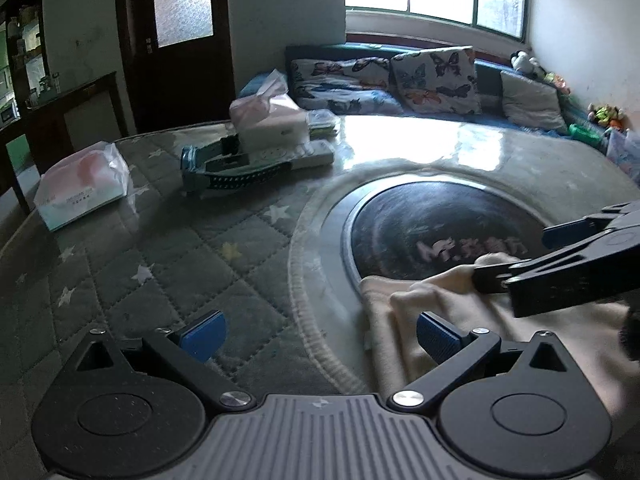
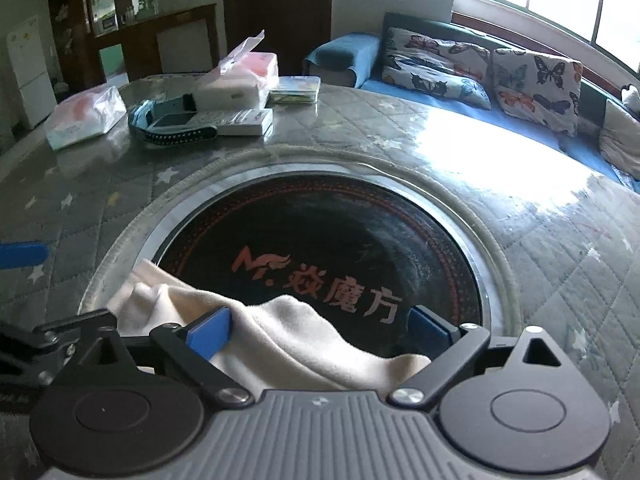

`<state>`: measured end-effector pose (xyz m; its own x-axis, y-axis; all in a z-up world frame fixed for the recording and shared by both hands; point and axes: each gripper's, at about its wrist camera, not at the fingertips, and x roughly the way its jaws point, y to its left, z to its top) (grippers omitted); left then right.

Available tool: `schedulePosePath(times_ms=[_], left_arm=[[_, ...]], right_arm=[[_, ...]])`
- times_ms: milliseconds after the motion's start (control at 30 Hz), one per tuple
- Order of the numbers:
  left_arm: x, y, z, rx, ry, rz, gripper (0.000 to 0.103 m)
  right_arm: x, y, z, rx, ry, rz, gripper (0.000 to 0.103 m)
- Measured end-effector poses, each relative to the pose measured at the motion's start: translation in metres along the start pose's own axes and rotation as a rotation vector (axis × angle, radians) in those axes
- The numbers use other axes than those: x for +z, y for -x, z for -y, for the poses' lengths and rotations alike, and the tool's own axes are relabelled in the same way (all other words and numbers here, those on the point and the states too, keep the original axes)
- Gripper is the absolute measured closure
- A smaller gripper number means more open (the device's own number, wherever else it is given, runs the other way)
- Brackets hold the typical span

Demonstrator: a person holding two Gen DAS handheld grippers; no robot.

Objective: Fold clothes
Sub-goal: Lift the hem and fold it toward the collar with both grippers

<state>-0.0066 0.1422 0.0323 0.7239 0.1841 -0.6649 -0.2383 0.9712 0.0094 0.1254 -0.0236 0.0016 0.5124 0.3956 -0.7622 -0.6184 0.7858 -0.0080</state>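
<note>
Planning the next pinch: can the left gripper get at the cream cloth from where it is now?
Probably yes. The left gripper is open, the cream cloth lies just past its right finger, and nothing sits between them; only the right gripper crowds that side.

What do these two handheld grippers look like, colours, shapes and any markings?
Both match: the left gripper and right gripper have black linkage arms on round black pivot discs, silver screws, a ribbed grey centre plate and ridged blue rubber pads. No cables, sleeves or readable markings show.
</note>
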Motion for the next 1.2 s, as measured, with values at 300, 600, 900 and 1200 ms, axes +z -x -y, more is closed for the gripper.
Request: schedulePosePath(times_ms=[300, 600, 900, 1200], left_arm=[[0.006, -0.016, 0.024, 0.013, -0.061, -0.013, 0.000], [0.000, -0.022, 0.018, 0.082, -0.071, -0.034, 0.000], [0.001, -0.019, 0.021, 0.098, -0.094, -0.028, 0.000], [-0.003, -0.003, 0.028, 0.075, -0.135, -0.020, 0.000]], right_arm=[[-0.001, 0.033, 0.028, -0.038, -0.014, 0.055, 0.007], [-0.058, 0.069, 0.088, -0.163, -0.039, 0.008, 0.007], [-0.078, 0.071, 0.118, -0.240, -0.079, 0.035, 0.003], [-0.074, 0.081, 0.105, -0.193, -0.034, 0.058, 0.003]])
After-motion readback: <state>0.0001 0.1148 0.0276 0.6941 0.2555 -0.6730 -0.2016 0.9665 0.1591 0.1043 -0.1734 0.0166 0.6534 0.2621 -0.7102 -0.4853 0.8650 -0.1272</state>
